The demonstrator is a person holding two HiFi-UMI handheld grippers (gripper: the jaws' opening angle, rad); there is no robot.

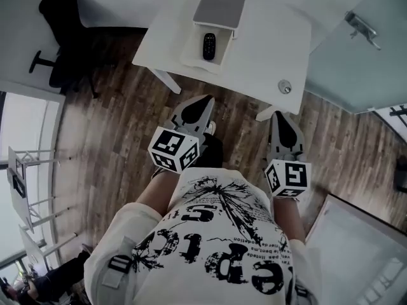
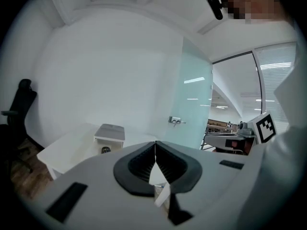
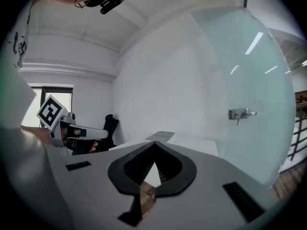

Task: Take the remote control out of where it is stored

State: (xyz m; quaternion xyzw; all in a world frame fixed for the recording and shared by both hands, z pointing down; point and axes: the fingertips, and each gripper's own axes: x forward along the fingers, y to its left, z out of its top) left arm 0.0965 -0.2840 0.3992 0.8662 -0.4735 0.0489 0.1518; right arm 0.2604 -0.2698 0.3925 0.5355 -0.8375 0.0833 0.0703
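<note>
In the head view, the remote control (image 1: 209,46) lies in the open drawer (image 1: 191,51) of a small box on the white table (image 1: 273,37), at the far side. Your left gripper (image 1: 202,108) and right gripper (image 1: 284,127) hang near your body, well apart from the table. In the left gripper view, your jaws are pressed together with nothing between them. In the right gripper view, the tips also meet with nothing between them.
</note>
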